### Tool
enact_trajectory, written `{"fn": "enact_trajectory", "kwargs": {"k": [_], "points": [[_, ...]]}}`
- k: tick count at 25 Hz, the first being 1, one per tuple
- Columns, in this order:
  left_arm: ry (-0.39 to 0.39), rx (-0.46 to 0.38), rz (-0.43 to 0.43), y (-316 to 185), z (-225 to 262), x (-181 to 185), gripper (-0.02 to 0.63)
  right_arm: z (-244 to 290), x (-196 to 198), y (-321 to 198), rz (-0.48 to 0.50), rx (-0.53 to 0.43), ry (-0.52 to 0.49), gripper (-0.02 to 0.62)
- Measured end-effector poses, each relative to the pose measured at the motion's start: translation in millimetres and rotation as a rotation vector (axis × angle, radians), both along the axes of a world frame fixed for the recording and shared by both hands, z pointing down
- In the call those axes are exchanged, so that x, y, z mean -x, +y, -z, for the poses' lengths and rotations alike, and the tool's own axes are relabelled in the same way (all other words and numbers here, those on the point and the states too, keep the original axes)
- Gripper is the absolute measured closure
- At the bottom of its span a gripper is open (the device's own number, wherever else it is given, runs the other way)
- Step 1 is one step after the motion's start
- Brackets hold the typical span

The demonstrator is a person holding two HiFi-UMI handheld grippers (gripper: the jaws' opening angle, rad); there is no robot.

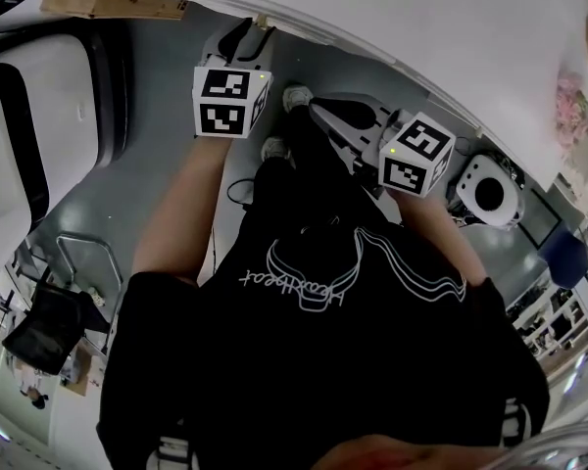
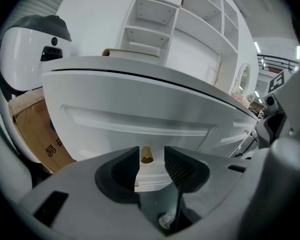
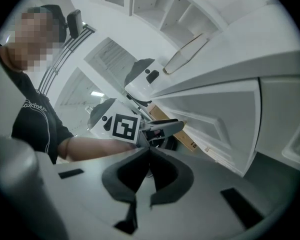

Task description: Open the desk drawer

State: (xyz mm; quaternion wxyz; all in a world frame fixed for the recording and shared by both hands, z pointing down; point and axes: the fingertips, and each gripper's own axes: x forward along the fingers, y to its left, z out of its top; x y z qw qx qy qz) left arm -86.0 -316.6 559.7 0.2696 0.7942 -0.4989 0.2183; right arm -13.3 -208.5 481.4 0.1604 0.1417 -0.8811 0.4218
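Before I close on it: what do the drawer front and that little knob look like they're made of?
Drawer front: probably painted wood or fibreboard with a smooth white satin finish; the moulded raised frame and soft sheen suggest it. Knob: likely brass or brass-plated metal, polished; it is golden with a bright highlight.

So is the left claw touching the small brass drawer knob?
Cannot tell. Left gripper view: brass knob sits inside the open left claw; left-side gap unclear.

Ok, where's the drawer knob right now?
In the left gripper view, the brass knob sits on the white drawer front, at bottom centre, lined up in the gap between the left gripper's open jaws.
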Motion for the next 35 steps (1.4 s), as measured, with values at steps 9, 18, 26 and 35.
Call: {"fn": "enact_trajectory", "kwargs": {"k": [9,18,26,35], "points": [[-0.022,0.022,0.032,-9.2,-21.6,4.8,0.459,-5.3,7.1,9.7,0.004,0.030,-0.032,0.590],[-0.048,0.008,0.018,-10.7,-23.2,2.1,0.514,-3.9,5.5,23.5,0.008,0.029,-0.046,0.591],[-0.080,-0.005,0.005,-8.6,-22.6,2.1,0.518,-0.4,-0.5,31.3,-0.018,0.033,-0.055,0.591],[-0.089,0.003,-0.032,-9.1,-25.8,2.9,0.522,-1.3,1.4,38.2,-0.031,0.036,-0.064,0.591]]}}
